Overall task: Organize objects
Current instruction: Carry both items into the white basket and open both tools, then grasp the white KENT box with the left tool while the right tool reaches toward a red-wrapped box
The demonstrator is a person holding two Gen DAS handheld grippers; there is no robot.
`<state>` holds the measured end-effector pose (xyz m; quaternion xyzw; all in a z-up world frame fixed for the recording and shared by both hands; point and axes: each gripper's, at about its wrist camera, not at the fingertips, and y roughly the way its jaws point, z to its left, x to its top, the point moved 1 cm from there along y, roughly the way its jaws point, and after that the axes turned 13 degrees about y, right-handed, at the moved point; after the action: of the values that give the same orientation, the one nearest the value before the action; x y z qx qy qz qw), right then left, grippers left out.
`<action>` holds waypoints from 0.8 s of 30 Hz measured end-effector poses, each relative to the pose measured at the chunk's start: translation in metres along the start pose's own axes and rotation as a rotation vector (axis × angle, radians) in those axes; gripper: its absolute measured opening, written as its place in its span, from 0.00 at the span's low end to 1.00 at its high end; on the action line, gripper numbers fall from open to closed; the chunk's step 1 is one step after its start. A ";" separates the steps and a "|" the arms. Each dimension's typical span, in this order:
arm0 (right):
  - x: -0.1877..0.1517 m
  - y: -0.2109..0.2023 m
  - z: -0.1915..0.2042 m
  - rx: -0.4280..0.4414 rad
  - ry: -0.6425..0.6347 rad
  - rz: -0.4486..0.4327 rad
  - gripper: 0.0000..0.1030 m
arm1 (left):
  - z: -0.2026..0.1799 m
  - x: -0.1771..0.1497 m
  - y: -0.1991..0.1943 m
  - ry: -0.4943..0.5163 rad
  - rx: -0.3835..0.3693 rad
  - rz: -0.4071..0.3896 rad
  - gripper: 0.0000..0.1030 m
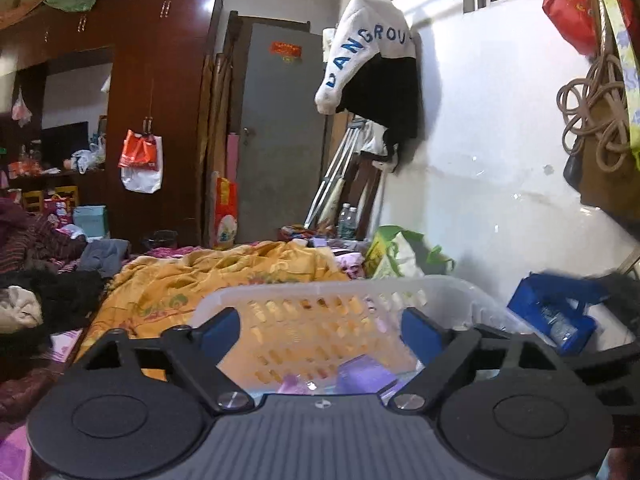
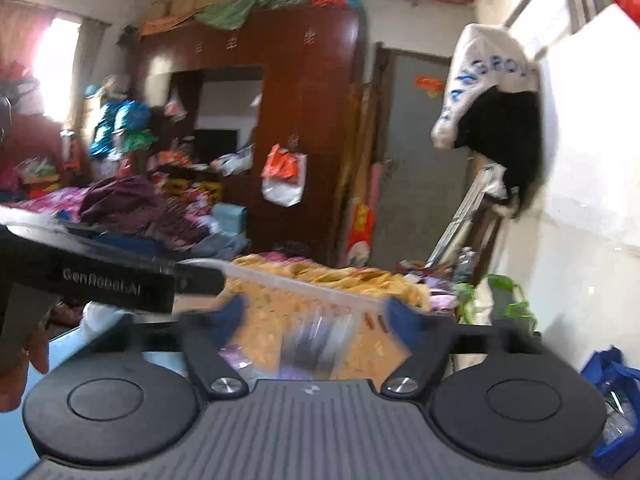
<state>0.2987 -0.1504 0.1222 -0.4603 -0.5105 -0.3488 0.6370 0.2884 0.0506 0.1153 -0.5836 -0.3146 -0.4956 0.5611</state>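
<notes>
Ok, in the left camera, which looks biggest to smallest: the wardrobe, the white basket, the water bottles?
1. Wardrobe
2. White plastic basket, though being near the camera enlarges it
3. Water bottles, far off by the wall

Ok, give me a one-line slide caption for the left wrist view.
Open left hand-held gripper poised over a white plastic basket on a bed with an orange quilt.

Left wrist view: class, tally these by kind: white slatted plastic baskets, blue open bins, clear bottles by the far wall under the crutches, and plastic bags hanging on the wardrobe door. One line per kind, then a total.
White slatted basket: 1
Blue bin: 1
Clear bottles: 2
Plastic bags hanging on the wardrobe: 2, one orange, one white
Total: 6
</notes>
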 end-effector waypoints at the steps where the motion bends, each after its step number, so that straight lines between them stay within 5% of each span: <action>1: -0.006 -0.013 0.000 -0.011 -0.008 -0.020 1.00 | 0.001 -0.005 -0.012 0.008 -0.010 -0.025 0.85; 5: -0.047 -0.072 -0.017 0.028 0.040 -0.057 1.00 | 0.000 -0.049 -0.072 0.019 -0.033 -0.083 0.85; 12: -0.113 -0.102 -0.057 0.053 0.175 0.153 1.00 | -0.010 -0.155 -0.130 0.015 -0.068 -0.072 0.85; 18: -0.119 -0.095 -0.058 0.042 0.152 0.208 0.96 | -0.007 -0.181 -0.142 0.034 -0.075 -0.043 0.85; 24: -0.135 -0.100 -0.059 0.081 0.131 0.234 0.81 | -0.011 -0.191 -0.138 0.050 -0.081 -0.015 0.85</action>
<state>0.1948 -0.2430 0.0109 -0.4669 -0.4244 -0.2804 0.7234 0.0993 0.1001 -0.0163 -0.5908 -0.2846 -0.5267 0.5408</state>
